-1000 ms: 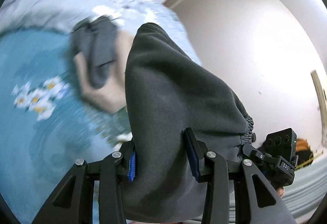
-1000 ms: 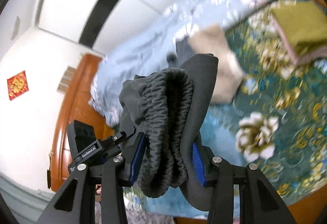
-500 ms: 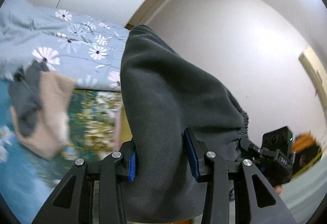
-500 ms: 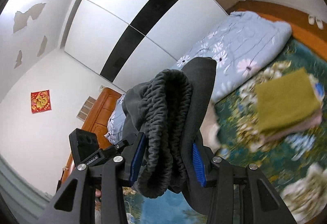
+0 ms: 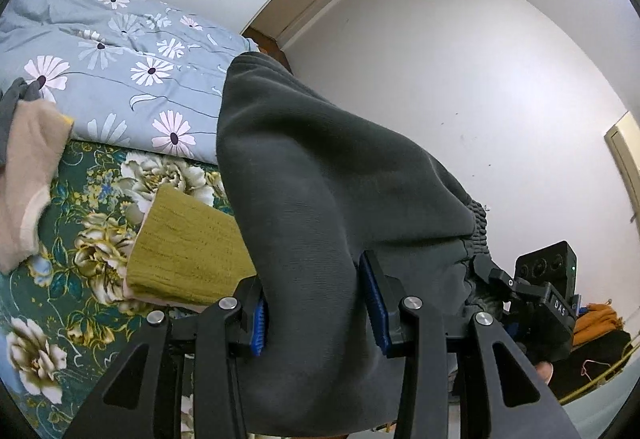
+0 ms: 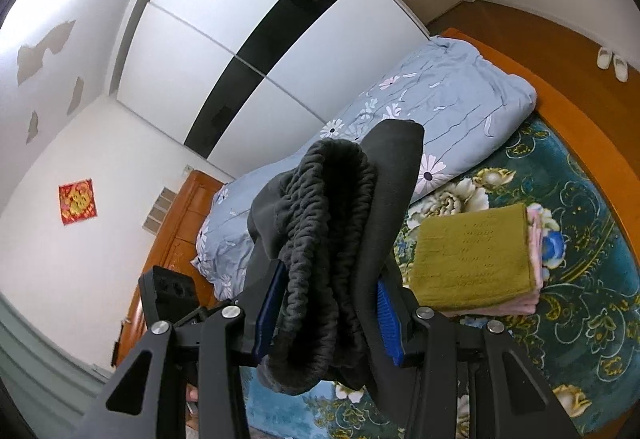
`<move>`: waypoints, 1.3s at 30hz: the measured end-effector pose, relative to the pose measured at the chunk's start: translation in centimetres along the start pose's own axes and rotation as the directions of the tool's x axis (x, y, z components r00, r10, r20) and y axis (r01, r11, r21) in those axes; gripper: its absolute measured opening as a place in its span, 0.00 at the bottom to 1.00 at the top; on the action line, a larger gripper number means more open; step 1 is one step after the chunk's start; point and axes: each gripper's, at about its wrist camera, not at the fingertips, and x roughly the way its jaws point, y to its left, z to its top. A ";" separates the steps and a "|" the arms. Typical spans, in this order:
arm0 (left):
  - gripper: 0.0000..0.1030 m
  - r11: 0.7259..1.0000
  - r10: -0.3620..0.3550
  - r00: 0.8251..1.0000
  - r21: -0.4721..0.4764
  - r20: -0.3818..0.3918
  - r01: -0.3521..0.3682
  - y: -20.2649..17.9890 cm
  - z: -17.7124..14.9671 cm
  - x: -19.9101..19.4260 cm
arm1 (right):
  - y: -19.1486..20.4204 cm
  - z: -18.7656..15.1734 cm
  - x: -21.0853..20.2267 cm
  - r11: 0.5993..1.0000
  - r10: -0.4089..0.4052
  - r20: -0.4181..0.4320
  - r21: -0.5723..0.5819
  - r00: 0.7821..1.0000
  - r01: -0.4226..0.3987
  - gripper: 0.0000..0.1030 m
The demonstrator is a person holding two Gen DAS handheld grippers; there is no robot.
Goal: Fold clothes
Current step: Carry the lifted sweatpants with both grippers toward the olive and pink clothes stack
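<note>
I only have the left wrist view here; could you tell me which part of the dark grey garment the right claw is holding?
Observer: The right claw is shut on the dark grey garment at its ribbed elastic waistband, bunched between the blue pads.
Operator: Thank you. Is there anything under the olive-green folded piece?
Observer: Yes, the olive-green folded piece lies on a pink folded piece, whose edge shows along one side.
Operator: And what is beyond the bed?
Observer: A pair of white slippers sits on the wooden floor.
</note>
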 end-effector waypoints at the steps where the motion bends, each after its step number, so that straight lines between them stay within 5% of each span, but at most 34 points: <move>1: 0.40 1.000 0.005 1.000 -0.001 -0.005 -0.005 -0.1 0.2 0.7 | -0.6 0.5 0.3 1.000 -0.002 -0.004 0.006 1.000 0.002 0.45; 7: 0.40 0.999 0.033 0.999 -0.007 -0.036 -0.034 -0.6 1.5 5.1 | -4.4 3.5 2.2 0.999 -0.011 -0.026 0.042 1.000 0.012 0.45; 14: 0.40 0.993 0.048 0.989 -0.096 -0.142 -0.062 4.7 2.2 12.0 | -10.6 5.6 7.8 0.991 -0.061 -0.115 0.115 0.991 0.075 0.45; 31: 0.40 0.945 0.186 0.907 -0.183 -0.379 -0.271 18.3 1.0 24.9 | -27.8 3.3 24.9 0.907 -0.117 -0.353 0.343 0.928 0.244 0.45; 39: 0.48 0.936 0.142 0.923 -0.254 -0.356 -0.242 21.2 -0.9 25.8 | -32.2 1.0 26.3 0.856 -0.095 -0.364 0.445 0.927 0.262 0.49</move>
